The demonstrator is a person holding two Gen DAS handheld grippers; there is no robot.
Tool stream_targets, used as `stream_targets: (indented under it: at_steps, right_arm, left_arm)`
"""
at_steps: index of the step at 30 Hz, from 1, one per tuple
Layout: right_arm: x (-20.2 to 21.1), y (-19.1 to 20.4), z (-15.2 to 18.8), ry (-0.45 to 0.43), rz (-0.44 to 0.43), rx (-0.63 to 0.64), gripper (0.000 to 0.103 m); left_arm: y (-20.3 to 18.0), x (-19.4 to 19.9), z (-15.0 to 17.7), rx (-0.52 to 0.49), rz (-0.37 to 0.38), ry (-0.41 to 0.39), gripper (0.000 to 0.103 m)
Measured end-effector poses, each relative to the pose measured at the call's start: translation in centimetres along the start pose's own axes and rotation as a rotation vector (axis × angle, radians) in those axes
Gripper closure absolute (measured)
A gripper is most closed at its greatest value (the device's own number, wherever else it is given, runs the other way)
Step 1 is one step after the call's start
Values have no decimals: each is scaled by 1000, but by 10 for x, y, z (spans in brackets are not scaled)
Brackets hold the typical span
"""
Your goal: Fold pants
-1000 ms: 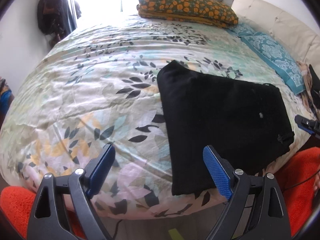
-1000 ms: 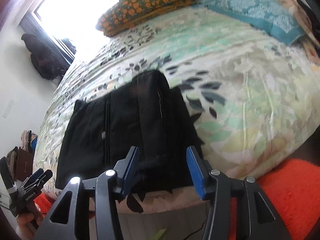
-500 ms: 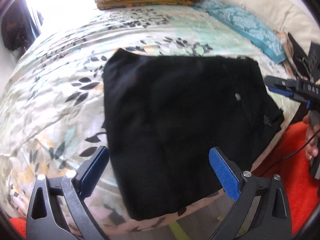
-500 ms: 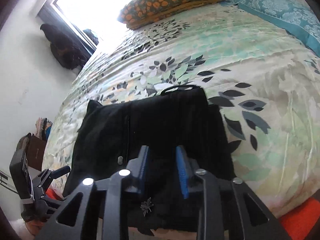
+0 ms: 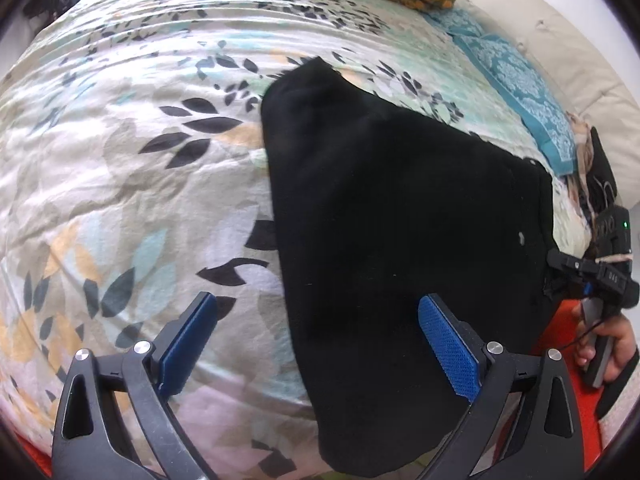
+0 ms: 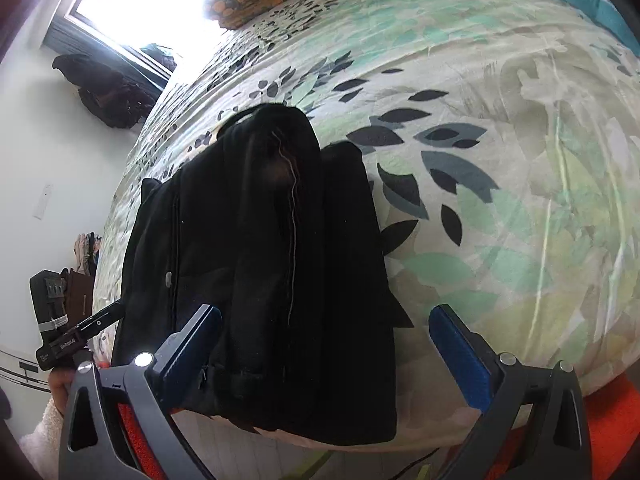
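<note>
Your folded black pants point(image 5: 400, 240) lie on the bed point(image 5: 120, 160). Your left gripper point(image 5: 318, 344) hangs over them, jaws apart. Your right gripper point(image 6: 325, 350) has just been opening its jaws, now wide apart and clamping nothing.

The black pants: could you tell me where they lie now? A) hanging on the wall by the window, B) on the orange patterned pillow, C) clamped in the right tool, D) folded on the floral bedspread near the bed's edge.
D: the black pants lie folded on the floral bedspread near its edge, between the open pads of the right tool.
</note>
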State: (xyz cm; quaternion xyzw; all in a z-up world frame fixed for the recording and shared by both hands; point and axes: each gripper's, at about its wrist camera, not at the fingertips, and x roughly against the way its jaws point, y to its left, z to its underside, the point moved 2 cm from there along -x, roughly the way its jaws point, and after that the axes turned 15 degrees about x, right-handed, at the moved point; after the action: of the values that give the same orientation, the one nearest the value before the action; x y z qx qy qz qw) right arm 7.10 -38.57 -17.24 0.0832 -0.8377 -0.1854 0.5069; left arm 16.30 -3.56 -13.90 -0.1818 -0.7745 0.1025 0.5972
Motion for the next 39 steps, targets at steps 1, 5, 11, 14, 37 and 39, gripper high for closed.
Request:
stream_targets:
  at_steps: [1, 5, 11, 14, 37, 39]
  right_arm:
    - [-6, -2, -1, 14, -39, -5, 0]
    - [-18, -10, -14, 37, -150, 6, 3]
    - [-15, 6, -22, 43, -192, 72, 64]
    - [4, 26, -22, -7, -155, 120, 69]
    - [51, 91, -19, -123, 225, 175, 0]
    - [80, 115, -16, -118, 309, 236, 0]
  left_arm:
    - [-8, -6, 0, -26, 0, 17, 2]
    - [-3, -27, -10, 28, 36, 72, 0]
    - [-18, -6, -17, 71, 103, 22, 85]
    - [-25, 19, -16, 69, 109, -18, 87]
    - [17, 154, 12, 57, -272, -420, 6]
    - [-1, 181, 25, 40, -311, -448, 6]
